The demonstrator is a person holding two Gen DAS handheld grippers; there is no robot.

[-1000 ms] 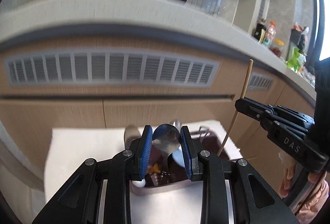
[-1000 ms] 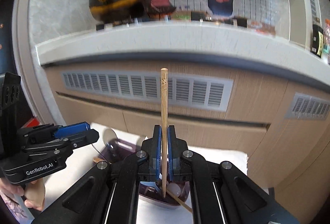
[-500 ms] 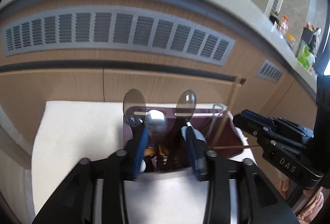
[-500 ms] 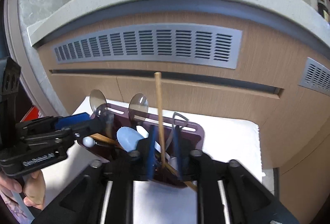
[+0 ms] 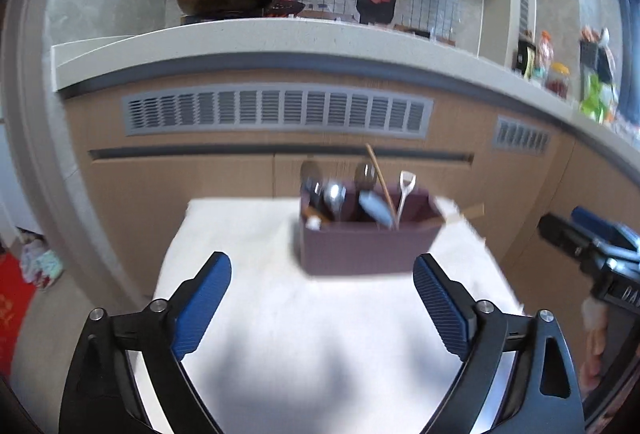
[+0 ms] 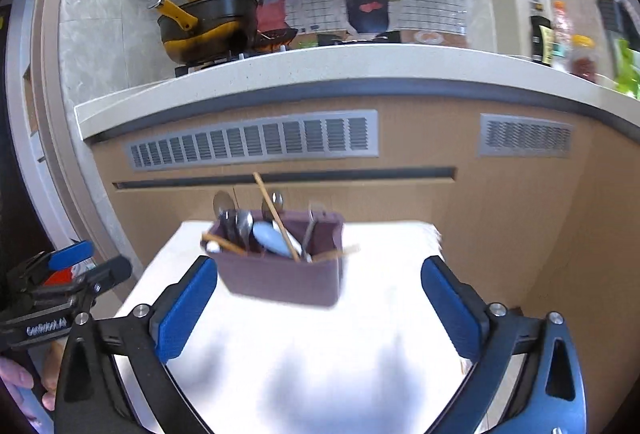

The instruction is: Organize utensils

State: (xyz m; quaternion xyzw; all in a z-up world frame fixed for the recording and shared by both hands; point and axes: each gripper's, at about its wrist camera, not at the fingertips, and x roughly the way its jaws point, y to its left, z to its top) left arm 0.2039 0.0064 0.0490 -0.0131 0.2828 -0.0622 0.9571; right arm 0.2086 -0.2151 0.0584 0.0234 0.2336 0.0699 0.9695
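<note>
Both grippers hang wide apart and empty, jaws just opened: left gripper (image 5: 322, 300), right gripper (image 6: 320, 308). Straight ahead of each stands the utensil holder (image 6: 280, 280) on the white cloth (image 5: 280, 314), chopstick (image 6: 276, 216) leaning upright inside; neither hand clearly nearer.

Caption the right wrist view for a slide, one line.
Right gripper, jaws just opened and empty, faces the purple caddy of spoons and chopsticks on the white table.
</note>
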